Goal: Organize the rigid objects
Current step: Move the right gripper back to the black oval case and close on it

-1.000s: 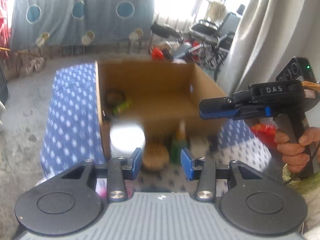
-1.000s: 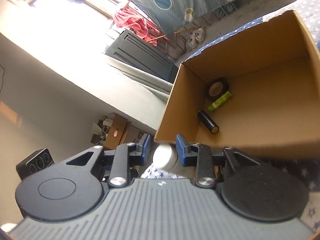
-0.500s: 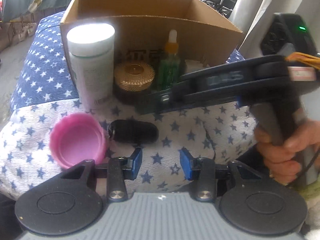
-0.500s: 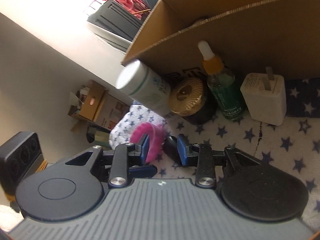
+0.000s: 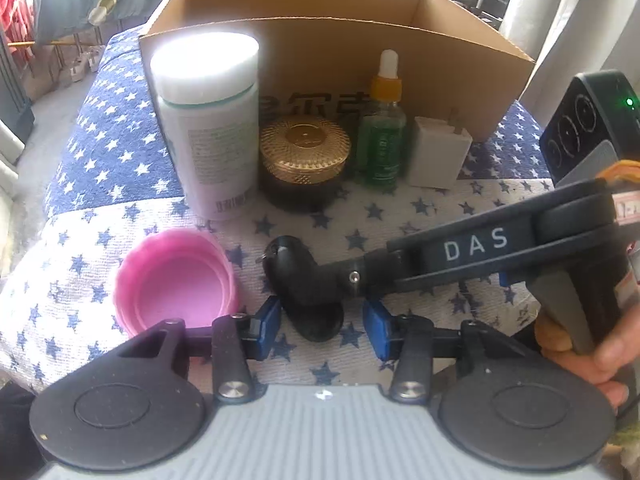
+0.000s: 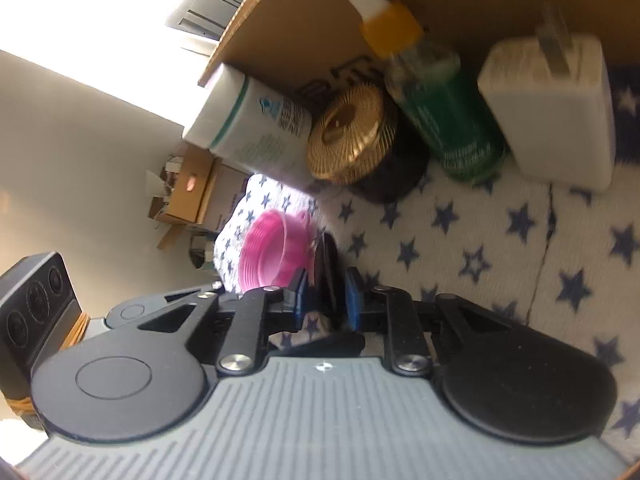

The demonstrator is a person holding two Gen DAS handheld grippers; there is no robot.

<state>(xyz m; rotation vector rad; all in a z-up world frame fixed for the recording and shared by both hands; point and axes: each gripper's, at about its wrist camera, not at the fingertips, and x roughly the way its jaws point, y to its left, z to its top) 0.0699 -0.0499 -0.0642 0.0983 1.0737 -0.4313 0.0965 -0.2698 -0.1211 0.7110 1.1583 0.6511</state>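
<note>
Box (image 5: 440, 76) sits at the back of the star cloth (image 5: 400, 216), open top; we can't see its floor from either cam, so contents unknown. Pink cup (image 5: 176, 284) lies on the cloth near-left, mouth toward the left cam, looks empty.

Row standing against the box front, L to R: white bottle (image 5: 212, 132), gold-lid jar (image 5: 304, 156), green dropper (image 5: 382, 136), white plug (image 5: 436, 152). Bottle and jar nearly touch, can't tell for sure. Same row shows in the right cam, tilted by camera roll.

Our right gripper (image 6: 326, 296) comes in from the right side, low over the cloth, handle held in the right hand (image 5: 588, 352), fingers pointing left toward the cup. Its blue pads (image 6: 354, 296) are pinched on the black fob (image 5: 300, 276), which lies on the cloth just right of the cup.

Our left gripper (image 5: 324, 328) sits low at the near edge, pointing at the box. Its jaws are spread wide, blue pads either side of the fob's near end, no contact we can confirm, nothing held.
</note>
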